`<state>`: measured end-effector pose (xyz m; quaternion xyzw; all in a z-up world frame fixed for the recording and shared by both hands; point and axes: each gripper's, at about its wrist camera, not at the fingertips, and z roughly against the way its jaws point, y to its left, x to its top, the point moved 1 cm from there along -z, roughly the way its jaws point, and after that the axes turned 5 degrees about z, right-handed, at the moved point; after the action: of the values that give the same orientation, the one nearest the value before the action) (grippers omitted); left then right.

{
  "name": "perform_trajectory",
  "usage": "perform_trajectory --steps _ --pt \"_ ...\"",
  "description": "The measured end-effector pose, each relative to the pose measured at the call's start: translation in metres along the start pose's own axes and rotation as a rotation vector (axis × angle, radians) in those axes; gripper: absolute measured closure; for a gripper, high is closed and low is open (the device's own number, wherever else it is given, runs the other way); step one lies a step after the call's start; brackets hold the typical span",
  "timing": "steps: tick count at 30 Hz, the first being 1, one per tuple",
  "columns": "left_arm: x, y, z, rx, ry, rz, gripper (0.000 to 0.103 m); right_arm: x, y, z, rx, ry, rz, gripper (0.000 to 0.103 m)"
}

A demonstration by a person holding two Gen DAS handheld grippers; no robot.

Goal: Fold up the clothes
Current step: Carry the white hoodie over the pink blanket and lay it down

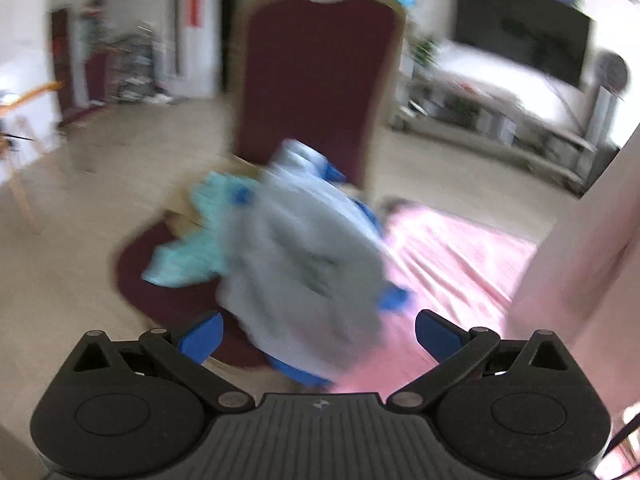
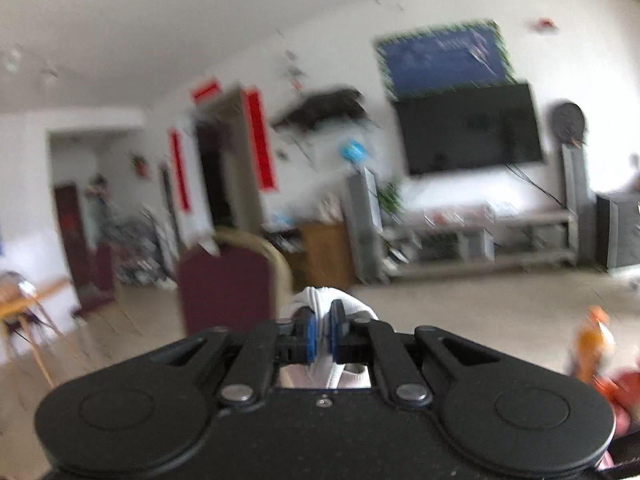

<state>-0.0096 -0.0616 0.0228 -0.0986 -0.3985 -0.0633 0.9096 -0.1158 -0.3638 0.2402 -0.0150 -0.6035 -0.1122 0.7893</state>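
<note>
My left gripper [image 1: 320, 336] is open, its blue pads [image 1: 200, 338] wide apart with nothing between them. Just ahead of it a pale grey garment [image 1: 304, 256] with blue trim is blurred by motion over the seat of a dark red chair [image 1: 320, 80]. A light turquoise garment [image 1: 192, 240] lies on the seat beside it. In the right wrist view my right gripper [image 2: 322, 334] is shut on a fold of white cloth [image 2: 320, 298], which bunches above and hangs below the pads. It is held high and points across the room.
A pink cloth [image 1: 452, 256] covers the surface to the right of the chair. A pale pink sleeve or cloth [image 1: 592, 240] fills the right edge. Across the tiled floor [image 2: 460, 300] are a wall television [image 2: 468, 128], a low stand, speakers and a doorway.
</note>
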Motion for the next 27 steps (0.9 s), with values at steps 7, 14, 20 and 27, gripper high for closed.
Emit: perform_trajectory --steps 7,14,20,27 --pt "-0.030 -0.048 -0.032 -0.070 0.107 -0.101 0.004 -0.074 -0.037 0.012 -0.076 0.202 -0.007 0.096" --pt "-0.037 -0.066 -0.048 -0.085 0.148 -0.169 0.004 -0.133 -0.035 -0.032 -0.047 0.415 -0.023 0.096" --pt "-0.039 -0.072 -0.073 -0.043 0.190 -0.191 0.004 -0.156 -0.051 -0.081 -0.037 0.526 -0.102 0.095" --pt "-0.009 -0.072 -0.082 -0.004 0.156 -0.168 0.004 -0.090 -0.076 -0.145 -0.241 0.410 -0.022 0.096"
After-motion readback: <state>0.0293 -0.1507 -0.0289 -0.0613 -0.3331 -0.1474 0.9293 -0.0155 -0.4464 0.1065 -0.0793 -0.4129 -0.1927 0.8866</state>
